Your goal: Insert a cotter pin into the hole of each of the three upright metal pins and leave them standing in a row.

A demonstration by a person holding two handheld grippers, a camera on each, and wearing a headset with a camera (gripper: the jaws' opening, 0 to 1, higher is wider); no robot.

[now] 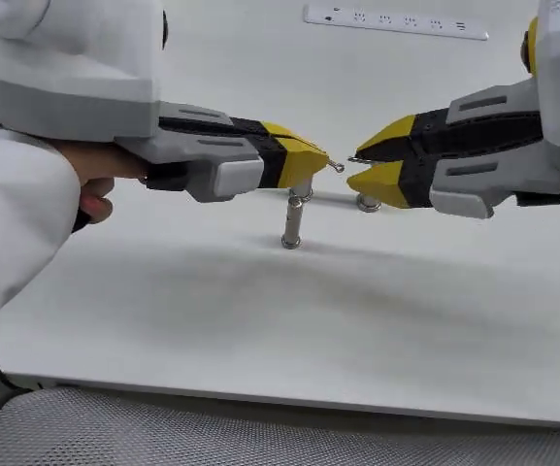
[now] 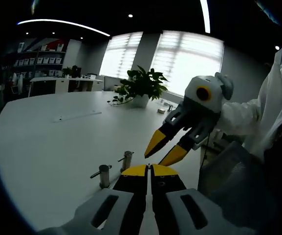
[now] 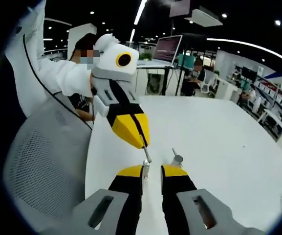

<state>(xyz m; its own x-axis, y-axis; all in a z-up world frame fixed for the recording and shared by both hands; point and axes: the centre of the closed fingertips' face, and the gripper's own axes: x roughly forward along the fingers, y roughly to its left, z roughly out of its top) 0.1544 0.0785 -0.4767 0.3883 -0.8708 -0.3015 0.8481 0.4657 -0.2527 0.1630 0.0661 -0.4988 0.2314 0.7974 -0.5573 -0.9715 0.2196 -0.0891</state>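
Note:
Three upright metal pins stand on the white table (image 1: pixel 435 320): a near pin (image 1: pixel 291 228), one just behind it (image 1: pixel 301 191) and one to the right (image 1: pixel 368 203). My left gripper (image 1: pixel 324 161) hovers above them, shut on a small cotter pin (image 1: pixel 336 166) that sticks out of its tip. Facing it tip to tip, my right gripper (image 1: pixel 354 168) is open, its jaws on either side of the cotter pin's end. In the right gripper view the cotter pin (image 3: pixel 146 154) hangs from the left gripper (image 3: pixel 141 144) just above my right gripper (image 3: pixel 153 169). Two of the pins (image 2: pixel 104 175) (image 2: pixel 126 159) appear in the left gripper view.
A white power strip (image 1: pixel 396 19) lies at the table's far edge. A grey mesh chair back (image 1: pixel 163 427) sits below the near edge. A potted plant (image 2: pixel 141 85) stands far down the table. A person's white sleeve (image 1: pixel 13 223) holds the left gripper.

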